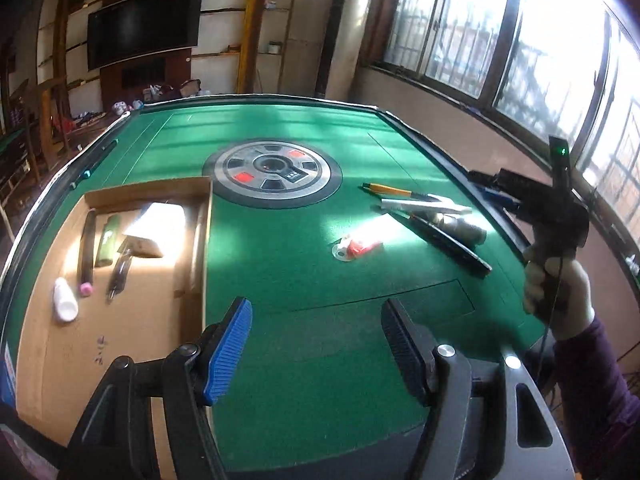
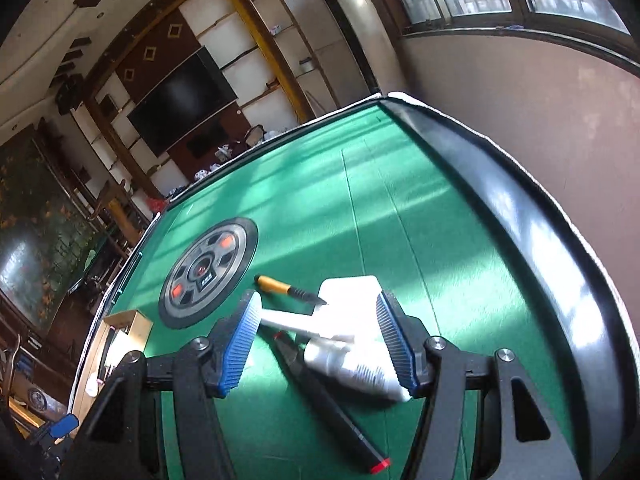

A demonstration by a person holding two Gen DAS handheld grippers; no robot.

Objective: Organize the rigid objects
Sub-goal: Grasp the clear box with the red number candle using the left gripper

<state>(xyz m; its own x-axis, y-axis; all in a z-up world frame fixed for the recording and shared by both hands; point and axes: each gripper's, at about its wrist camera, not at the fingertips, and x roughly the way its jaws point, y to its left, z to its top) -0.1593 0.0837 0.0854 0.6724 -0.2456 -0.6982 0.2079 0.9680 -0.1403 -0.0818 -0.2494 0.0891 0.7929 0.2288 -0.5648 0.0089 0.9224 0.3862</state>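
Your right gripper (image 2: 318, 340) stands released, jaws straddling the white plastic tube (image 2: 356, 368) without contact. Your left gripper (image 1: 316, 344) is released and unloaded above the green felt table (image 1: 320, 360), beside the shallow cardboard tray (image 1: 132, 320).

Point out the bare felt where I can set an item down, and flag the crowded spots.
Free: green felt between the cardboard box and the red packet, and beyond the center dial. Crowded: the pen pile by the right rail, and the box's far end.
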